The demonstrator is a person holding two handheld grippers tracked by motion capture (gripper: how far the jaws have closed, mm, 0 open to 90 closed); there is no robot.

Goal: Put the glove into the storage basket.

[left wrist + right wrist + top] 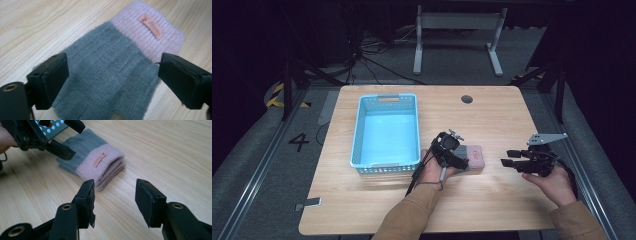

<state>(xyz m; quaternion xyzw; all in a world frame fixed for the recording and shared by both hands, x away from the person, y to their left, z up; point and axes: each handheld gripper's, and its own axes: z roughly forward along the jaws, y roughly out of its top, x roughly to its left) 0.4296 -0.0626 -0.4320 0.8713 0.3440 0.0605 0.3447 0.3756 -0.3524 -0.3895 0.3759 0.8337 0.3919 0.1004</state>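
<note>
Looking down from the high view: folded gloves [472, 157], grey with a pink cuff, lie on the tabletop [492, 120] just right of a light blue basket [385, 131]. Left gripper [451, 156] sits over the grey end of the gloves; right gripper [511, 163] hangs off to the right, apart from them.

Left gripper view: jaws stand wide apart, one on each side of the grey knit [107, 77], pads not pressing it. Pink cuff [150, 32] with its small label lies beyond.

Right gripper view: jaws apart with nothing between them, bare wood below. Gloves [100, 162] lie ahead as a stack of layers, cuff edge facing the camera, the left gripper [62, 142] hovering at the grey end.

Judged step: lining up a grasp on the gloves, likely for a move into the basket, which holds nothing. Next move calls for lowering the left gripper until the pads bracket the full stack, then closing firmly so no layer slips free on the lift.
</note>
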